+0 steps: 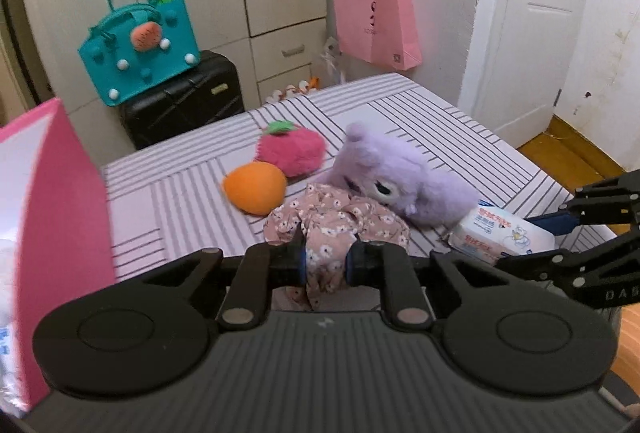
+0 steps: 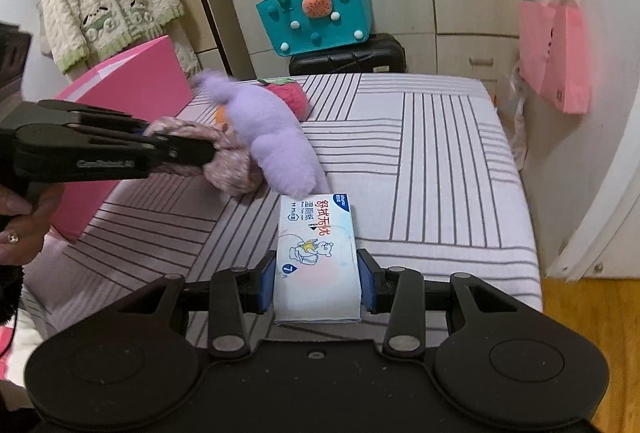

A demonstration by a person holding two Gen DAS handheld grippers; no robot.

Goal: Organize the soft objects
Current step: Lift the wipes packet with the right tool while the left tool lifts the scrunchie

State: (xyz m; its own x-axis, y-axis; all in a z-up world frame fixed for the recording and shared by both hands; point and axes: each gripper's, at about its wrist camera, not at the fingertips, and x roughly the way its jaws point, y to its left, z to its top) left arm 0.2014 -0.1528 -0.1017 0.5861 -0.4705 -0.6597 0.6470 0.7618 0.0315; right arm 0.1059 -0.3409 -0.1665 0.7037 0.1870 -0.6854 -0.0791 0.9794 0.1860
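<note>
Item 1: left gripper (image 1: 326, 265), fingers pinched tight on a fold of floral pink cloth (image 1: 340, 221), which bunches on the striped mattress (image 1: 420, 113) just in front of the purple plush toy (image 1: 396, 177) and touches it. Item 2: right gripper (image 2: 316, 283), its 2 blue pads (image 2: 267, 287) pressed against the sides of a white wet-wipes pack (image 2: 316, 253); the pack's far end lies near the plush toy's lower end. Item 3: orange plush fruit (image 1: 254, 187) and pink plush strawberry (image 1: 290, 151), touching each other on the mattress, beyond the cloth. Item 4: pink box (image 1: 60, 201), standing open at the mattress's left side. Item 5: teal felt handbag (image 1: 138, 49) atop a black suitcase (image 1: 184, 97) against the wardrobe. Item 6: pink paper bag (image 1: 376, 21) hanging on the wall. Item 7: a hand (image 2: 20, 221) with a ring, holding the left gripper's handle.
</note>
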